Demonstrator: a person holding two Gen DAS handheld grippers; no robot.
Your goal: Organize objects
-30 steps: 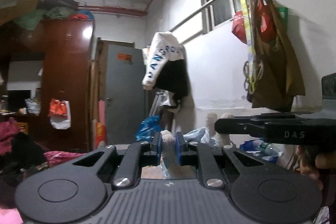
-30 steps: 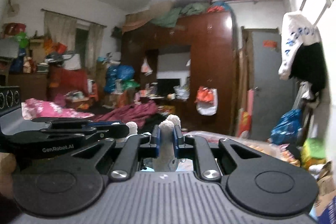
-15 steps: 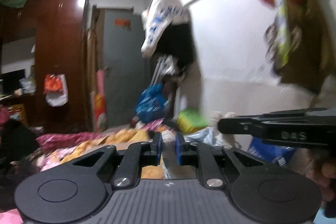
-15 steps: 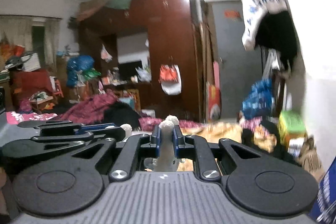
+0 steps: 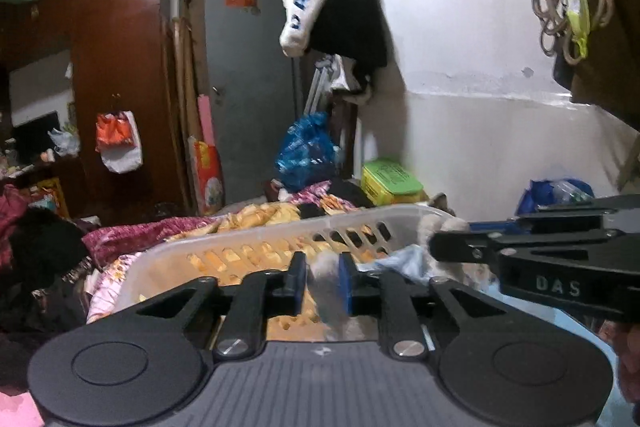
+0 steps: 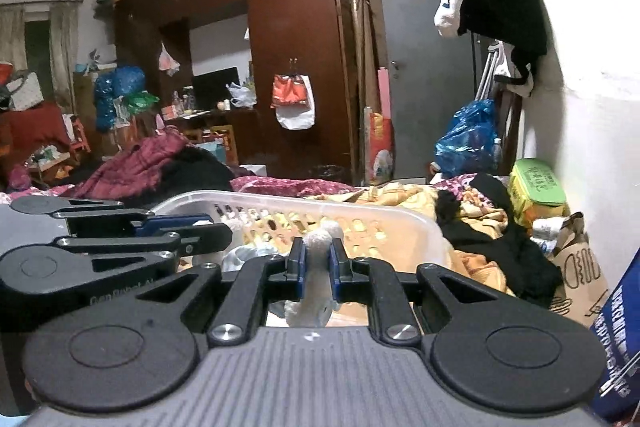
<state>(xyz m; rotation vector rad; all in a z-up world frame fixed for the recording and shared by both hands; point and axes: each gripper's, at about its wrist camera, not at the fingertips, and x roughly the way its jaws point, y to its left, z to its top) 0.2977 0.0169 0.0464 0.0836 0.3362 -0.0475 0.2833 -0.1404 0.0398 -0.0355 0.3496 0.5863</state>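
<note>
My left gripper (image 5: 322,281) is shut on a fuzzy grey-white plush toy (image 5: 326,291) and holds it over the near rim of a white slotted plastic basket (image 5: 256,247). My right gripper (image 6: 318,267) is shut on another white fuzzy part of a plush toy (image 6: 318,267), also just above the same basket (image 6: 320,211). Each gripper shows in the other's view: the right one at the right (image 5: 448,247), the left one at the left (image 6: 218,231). Some light blue cloth (image 5: 404,263) lies in the basket.
The basket rests on a bed with a yellow patterned blanket (image 6: 400,199) and dark clothes (image 6: 500,247). A green box (image 5: 390,179) and blue plastic bag (image 5: 306,151) stand near the white wall. A brown wardrobe (image 6: 296,47) and grey door (image 5: 248,87) are behind.
Both grippers have tilted and come down with the plush in them. The basket and bed, out of sight one second ago, now fill the lower middle of both views.
</note>
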